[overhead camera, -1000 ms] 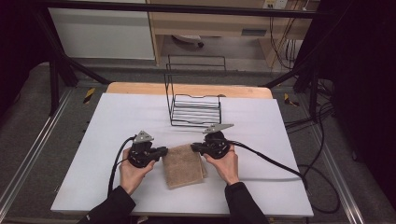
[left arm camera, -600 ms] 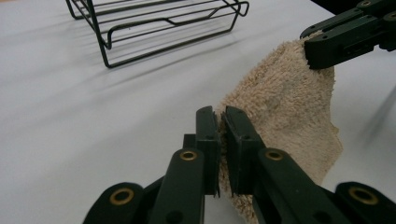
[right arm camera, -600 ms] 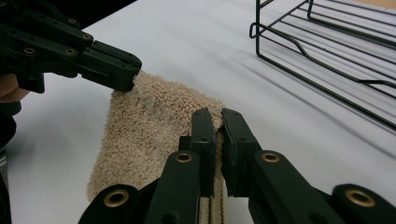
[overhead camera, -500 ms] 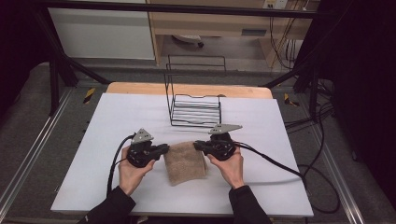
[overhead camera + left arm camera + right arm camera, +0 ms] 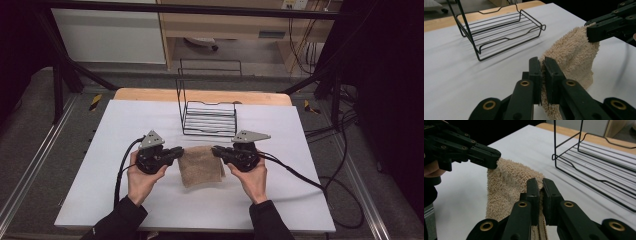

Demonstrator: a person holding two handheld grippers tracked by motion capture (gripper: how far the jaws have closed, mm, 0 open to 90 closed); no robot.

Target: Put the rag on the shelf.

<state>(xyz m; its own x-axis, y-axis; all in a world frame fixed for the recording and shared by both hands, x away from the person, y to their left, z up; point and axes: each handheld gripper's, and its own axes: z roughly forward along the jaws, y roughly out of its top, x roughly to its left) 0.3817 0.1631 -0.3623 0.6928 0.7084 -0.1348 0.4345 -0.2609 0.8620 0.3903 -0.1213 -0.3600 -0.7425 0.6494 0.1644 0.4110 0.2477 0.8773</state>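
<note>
Standing at the near edge of the white table (image 5: 100, 165), I see the left gripper (image 5: 176, 152) at about nine o'clock from the middle of the tabletop, its jaws pinched together on one upper corner of a tan towel (image 5: 201, 165); in its own view the left gripper (image 5: 543, 65) bites the terry cloth tightly between both black jaws. The towel hangs in the middle, just in front of me, its top edge raised between the two tools and its lower part draping down toward the tabletop. At three o'clock the right gripper (image 5: 216, 151) is clamped on the opposite upper corner, and up close the right gripper (image 5: 540, 185) shows the cloth squeezed between its jaws too. Beyond the towel, at twelve o'clock, stands a black wire rack (image 5: 209, 117), well clear of the cloth and with nothing in it. To my eye both corners are secured and the towel is partly off the table; folding it, or carrying it to the rack, appears to be what remains.
</note>
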